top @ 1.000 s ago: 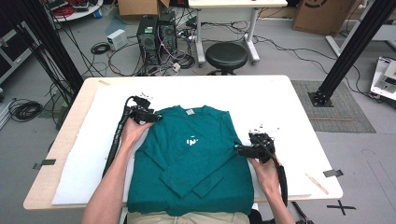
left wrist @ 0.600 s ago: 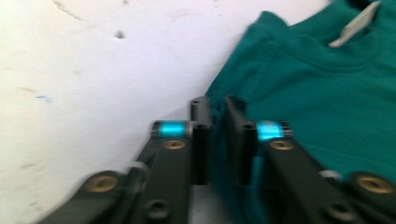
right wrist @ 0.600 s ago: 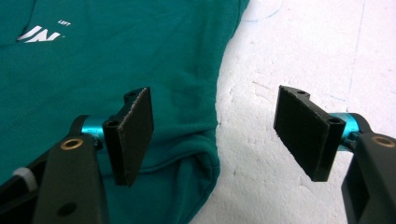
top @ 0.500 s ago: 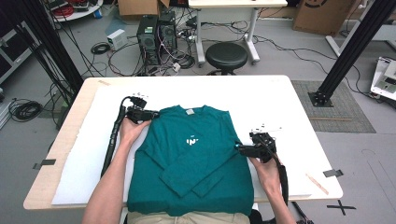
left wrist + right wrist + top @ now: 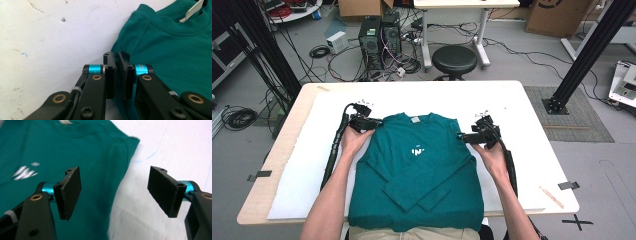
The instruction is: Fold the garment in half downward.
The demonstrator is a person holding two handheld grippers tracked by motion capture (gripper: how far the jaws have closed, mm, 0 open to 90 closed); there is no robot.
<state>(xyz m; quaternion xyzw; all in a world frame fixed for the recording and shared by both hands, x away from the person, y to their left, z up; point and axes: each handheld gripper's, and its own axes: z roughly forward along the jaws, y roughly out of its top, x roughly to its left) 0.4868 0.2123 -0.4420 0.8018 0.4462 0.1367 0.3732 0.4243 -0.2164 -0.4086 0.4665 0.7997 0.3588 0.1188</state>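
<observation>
Left gripper (image 5: 371, 121), jaws nearly together, pinches the shoulder edge of the teal long-sleeved cotton sweatshirt (image 5: 417, 175). Right gripper (image 5: 463, 136), jaws wide apart, straddles the opposite shoulder edge. Both forearms extend forward along the garment's sides. The sweatshirt lies flat, sleeves folded inward, on the white-covered surface (image 5: 522, 115).

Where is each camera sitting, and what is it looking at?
High view: sits above the person's side, looks forward and down on the table; both forearms, the left gripper and right gripper show.
Left gripper view: rides on the left gripper, looks along its nearly closed jaws at the shirt shoulder.
Right gripper view: rides on the right gripper, looks between its wide-open jaws at the shirt's edge.
All three views share the green shirt and white table cover.
</observation>
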